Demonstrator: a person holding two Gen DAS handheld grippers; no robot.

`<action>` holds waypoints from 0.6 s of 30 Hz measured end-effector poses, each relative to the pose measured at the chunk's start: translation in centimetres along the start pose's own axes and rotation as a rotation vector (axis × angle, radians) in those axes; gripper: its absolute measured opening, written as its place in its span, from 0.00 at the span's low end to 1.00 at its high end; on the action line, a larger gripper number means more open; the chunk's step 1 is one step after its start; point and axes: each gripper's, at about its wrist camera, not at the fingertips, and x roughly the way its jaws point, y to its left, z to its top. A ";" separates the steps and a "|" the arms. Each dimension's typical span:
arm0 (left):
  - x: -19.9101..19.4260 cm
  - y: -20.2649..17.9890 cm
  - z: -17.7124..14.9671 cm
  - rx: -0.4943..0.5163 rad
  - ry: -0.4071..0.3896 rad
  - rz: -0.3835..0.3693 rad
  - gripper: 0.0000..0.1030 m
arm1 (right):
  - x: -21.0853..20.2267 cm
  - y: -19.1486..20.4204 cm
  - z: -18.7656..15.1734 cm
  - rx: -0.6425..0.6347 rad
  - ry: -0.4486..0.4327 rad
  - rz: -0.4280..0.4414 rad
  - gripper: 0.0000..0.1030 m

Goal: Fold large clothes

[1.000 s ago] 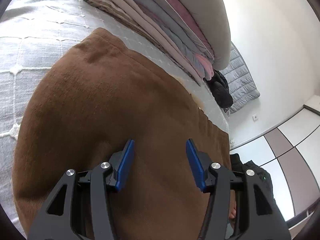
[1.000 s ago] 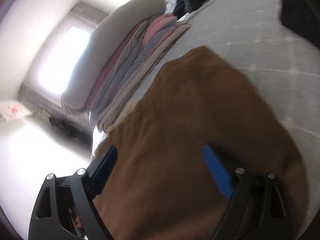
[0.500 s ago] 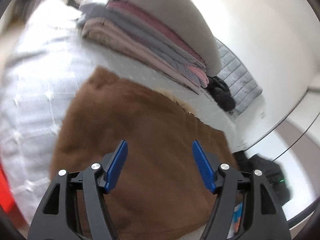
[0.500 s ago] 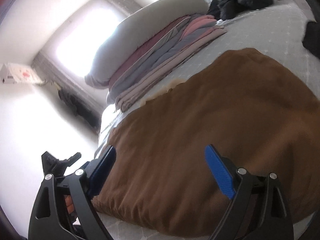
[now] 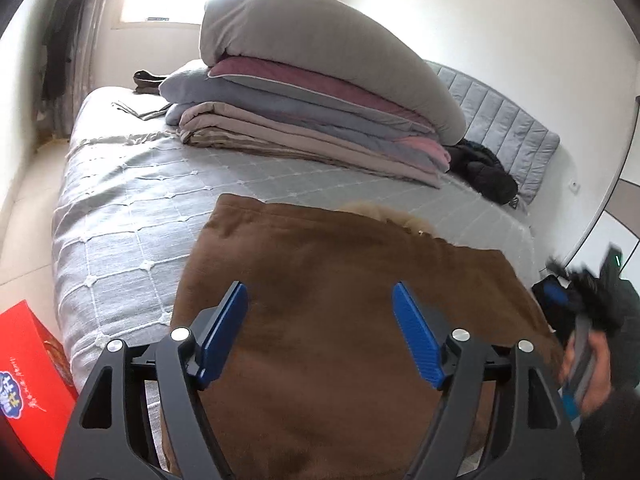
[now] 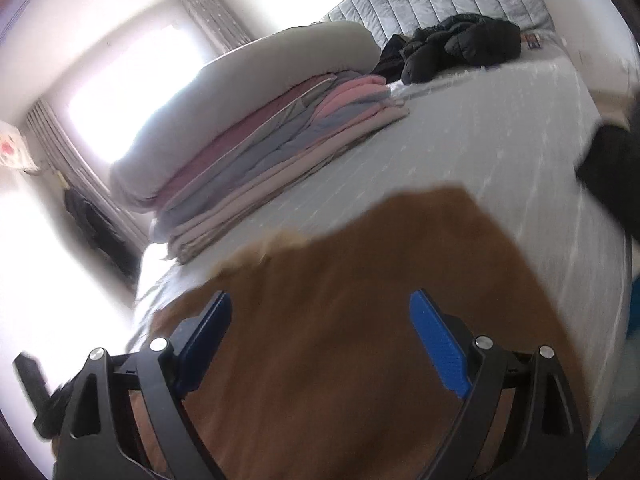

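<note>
A: Coat (image 5: 340, 320) lies folded on the bed (image 5: 140, 200), both grippers empty. What now?
B: Left gripper (image 5: 320, 332) just widened, right gripper (image 6: 320, 340) is wide; you'd square the edges.

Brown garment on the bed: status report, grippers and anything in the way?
Left gripper open, jaws just widened, nothing between. Right gripper open, empty. Brown garment lies folded on the bed. Blanket stack behind, clear of it.

Straight ahead of the gripper there's a stack of folded blankets (image 5: 304, 128) on the grey quilted bedspread (image 5: 132, 216), big grey pillow (image 5: 320, 52) on top. Black jacket (image 6: 460, 46) ahead to the right by the headboard (image 5: 504, 136). Red box (image 5: 28, 368) low on the left.
</note>
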 end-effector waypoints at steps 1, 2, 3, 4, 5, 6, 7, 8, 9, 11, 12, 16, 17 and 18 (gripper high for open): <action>0.2 -0.1 0.0 0.002 0.009 0.008 0.70 | 1.2 -0.3 1.2 -0.001 0.006 -0.016 0.85; 0.5 -0.2 0.0 0.005 0.016 0.015 0.70 | 2.6 -0.8 2.2 0.002 0.017 -0.024 0.85; 0.8 -0.3 0.1 0.010 0.026 0.026 0.70 | 3.9 -1.3 2.8 0.009 0.032 -0.030 0.85; 1.2 -0.5 0.1 0.022 0.037 0.039 0.70 | 5.8 -2.2 3.3 0.022 0.052 -0.053 0.85; 1.6 -0.6 0.0 0.035 0.045 0.050 0.70 | 8.0 -3.3 3.3 0.037 0.094 -0.084 0.85; 1.8 -0.8 0.0 0.046 0.051 0.062 0.70 | 9.3 -4.2 3.0 0.046 0.126 -0.101 0.85; 2.1 -0.9 0.0 0.060 0.060 0.075 0.70 | 11.7 -5.7 2.3 0.065 0.194 -0.133 0.85; 2.3 -1.0 -0.1 0.072 0.065 0.079 0.70 | 13.5 -7.1 1.4 0.093 0.256 -0.153 0.85; 2.4 -1.2 -0.1 0.082 0.065 0.083 0.70 | 13.5 -7.2 1.5 0.085 0.229 -0.153 0.87; 2.4 -1.4 0.0 0.098 0.059 0.095 0.70 | 13.1 -7.1 2.2 0.100 0.222 -0.137 0.89; 2.4 -1.5 0.1 0.104 0.055 0.101 0.70 | 12.4 -6.7 2.4 0.094 0.217 -0.136 0.89; 1.6 -2.3 0.1 0.132 0.019 0.115 0.70 | 6.7 -3.1 1.2 0.096 0.124 0.028 0.89; 1.4 -2.5 0.1 0.146 0.005 0.125 0.70 | 5.2 -1.8 0.3 0.075 0.108 0.067 0.89; 1.1 -2.8 0.0 0.156 -0.004 0.131 0.70 | 4.0 -0.5 -0.7 0.049 0.100 0.098 0.89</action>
